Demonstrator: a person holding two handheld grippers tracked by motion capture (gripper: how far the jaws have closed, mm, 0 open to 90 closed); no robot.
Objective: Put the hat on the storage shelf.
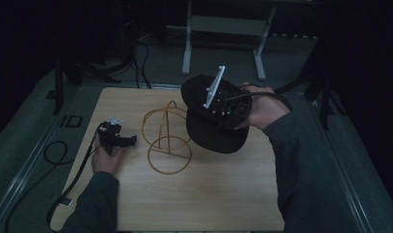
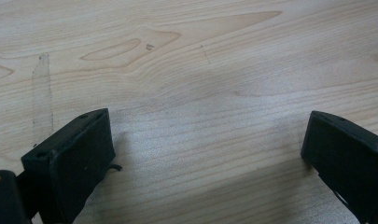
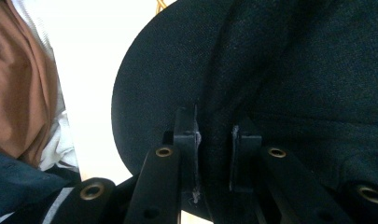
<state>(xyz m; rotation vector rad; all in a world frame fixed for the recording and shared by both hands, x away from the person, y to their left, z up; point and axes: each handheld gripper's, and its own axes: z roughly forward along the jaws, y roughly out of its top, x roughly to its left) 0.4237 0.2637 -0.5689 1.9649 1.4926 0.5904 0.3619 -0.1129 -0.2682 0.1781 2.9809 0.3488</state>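
Observation:
A black cap point(image 1: 214, 135) hangs above the right part of the wooden table point(image 1: 218, 194), and my right gripper point(image 1: 223, 104) is shut on it. In the right gripper view both jaws pinch a fold of the cap's black cloth point(image 3: 280, 70), with the brim curving away to the left. A gold wire stand point(image 1: 166, 141) with a round base ring sits mid-table, just left of the cap. My left gripper point(image 1: 117, 137) rests low on the table's left part, left of the stand. Its jaws stand wide open over bare wood point(image 2: 205, 93), with nothing between them.
Black cables point(image 1: 73, 179) trail from the left gripper off the table's left edge. A white table frame point(image 1: 223, 34) stands on the floor beyond the far edge. Brown and white fabric point(image 3: 18, 84) fills the left of the right gripper view.

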